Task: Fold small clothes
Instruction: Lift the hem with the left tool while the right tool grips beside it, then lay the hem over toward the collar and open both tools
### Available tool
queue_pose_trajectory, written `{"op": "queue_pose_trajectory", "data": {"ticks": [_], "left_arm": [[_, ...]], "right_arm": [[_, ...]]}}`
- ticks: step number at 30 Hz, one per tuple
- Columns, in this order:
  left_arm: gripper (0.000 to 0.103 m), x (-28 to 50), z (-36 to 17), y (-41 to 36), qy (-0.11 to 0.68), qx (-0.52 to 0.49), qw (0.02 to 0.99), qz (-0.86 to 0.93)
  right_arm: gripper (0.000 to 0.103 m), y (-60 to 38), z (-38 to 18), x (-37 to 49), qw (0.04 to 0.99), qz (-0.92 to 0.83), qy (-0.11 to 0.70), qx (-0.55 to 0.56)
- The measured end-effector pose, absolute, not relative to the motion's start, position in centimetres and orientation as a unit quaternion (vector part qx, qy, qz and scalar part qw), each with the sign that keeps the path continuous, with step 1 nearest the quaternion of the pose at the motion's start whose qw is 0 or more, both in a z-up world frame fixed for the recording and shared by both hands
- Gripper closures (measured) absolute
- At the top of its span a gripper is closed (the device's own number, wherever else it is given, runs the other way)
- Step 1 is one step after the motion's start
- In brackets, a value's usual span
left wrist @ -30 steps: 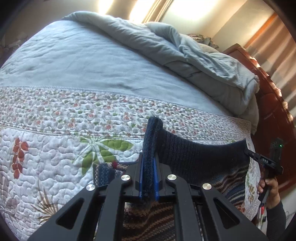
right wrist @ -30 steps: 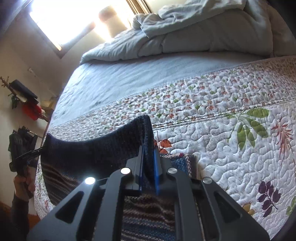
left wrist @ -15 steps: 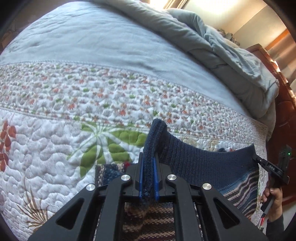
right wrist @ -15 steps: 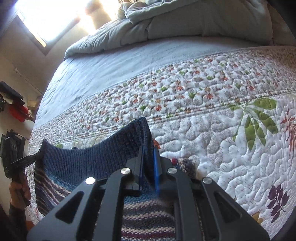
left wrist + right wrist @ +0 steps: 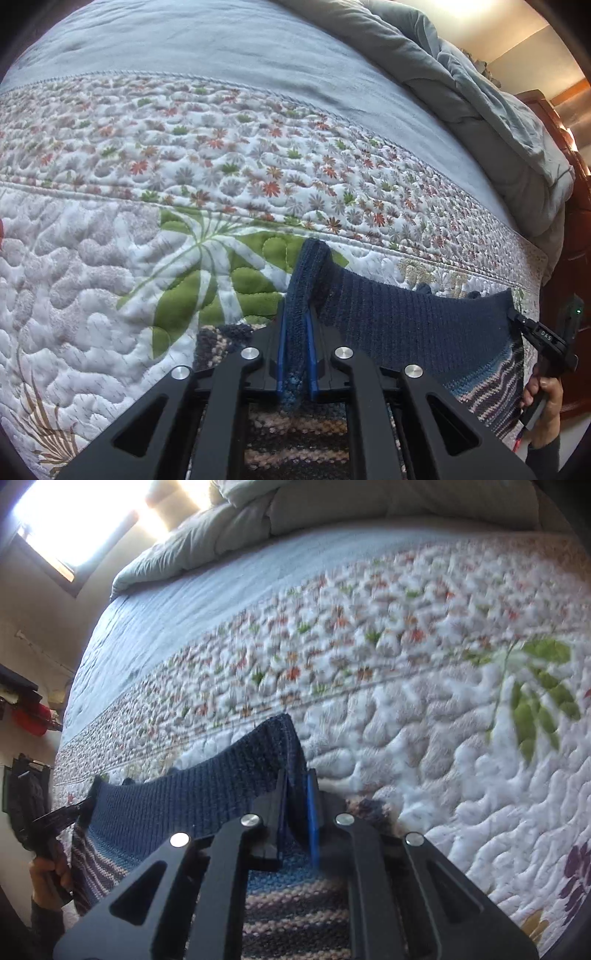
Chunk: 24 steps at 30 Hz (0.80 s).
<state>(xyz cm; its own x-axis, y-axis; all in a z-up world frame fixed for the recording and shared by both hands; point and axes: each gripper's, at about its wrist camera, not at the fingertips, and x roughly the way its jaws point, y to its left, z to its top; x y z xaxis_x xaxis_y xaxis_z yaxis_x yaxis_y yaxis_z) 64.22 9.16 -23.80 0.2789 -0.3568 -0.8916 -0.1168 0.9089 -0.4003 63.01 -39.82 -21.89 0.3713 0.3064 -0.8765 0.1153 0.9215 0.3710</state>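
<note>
A small knitted sweater with a navy hem and striped body is held stretched between my two grippers, low over the floral quilt. My left gripper is shut on one corner of the navy hem. My right gripper is shut on the other corner of the sweater. Each view shows the other gripper at the far end of the hem: the right one in the left wrist view, the left one in the right wrist view. The striped body hangs below, mostly hidden by the gripper frames.
The bed carries a white quilt with flowers and green leaves, then a grey-blue sheet and a bunched grey duvet at the far end. A dark wooden bed frame stands on the right. A bright window lies behind.
Both grippers have moved forward and down toward the quilt, carrying the stretched sweater hem with them. Both stay shut on it.
</note>
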Motion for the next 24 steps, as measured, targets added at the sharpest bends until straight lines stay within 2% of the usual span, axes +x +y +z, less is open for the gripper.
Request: {"op": "queue_pose_trajectory", "data": {"ticks": [1,2,4,7,12,17,18,20,21,24], "left_arm": [[0.089,64.1,-23.5,9.4,0.595,-0.208,0.773,-0.078],[0.084,63.8,-22.7,9.8,0.590,-0.220,0.773,-0.080],[0.053,62.7,-21.0,10.6,0.572,-0.231,0.782,-0.088],[0.046,59.4,-17.6,11.2,0.537,-0.214,0.809,-0.105],[0.046,51.5,-14.7,12.0,0.486,-0.242,0.823,-0.168],[0.050,48.8,-18.4,11.5,0.521,-0.256,0.795,-0.177],[0.053,48.6,-19.8,11.7,0.533,-0.263,0.788,-0.164],[0.063,48.7,-21.5,12.0,0.546,-0.263,0.781,-0.149],[0.073,48.7,-22.4,12.3,0.549,-0.263,0.782,-0.137],[0.084,48.6,-23.4,13.0,0.549,-0.268,0.781,-0.127]], "right_arm": [[0.088,-39.8,-21.7,62.7,0.807,0.059,0.556,0.193],[0.074,-40.0,-21.3,62.3,0.809,0.060,0.548,0.201],[0.059,-40.4,-19.7,60.9,0.817,0.070,0.533,0.208],[0.059,-41.4,-17.5,57.9,0.824,0.087,0.520,0.210],[0.062,-42.8,-15.5,50.9,0.824,0.128,0.496,0.240],[0.065,-43.0,-18.5,47.5,0.805,0.121,0.516,0.266],[0.067,-43.4,-19.2,47.2,0.802,0.113,0.520,0.271],[0.078,-44.1,-20.6,46.7,0.801,0.091,0.524,0.274],[0.080,-44.6,-21.4,46.5,0.799,0.083,0.526,0.279],[0.081,-45.0,-22.3,45.8,0.793,0.077,0.529,0.294]]}}
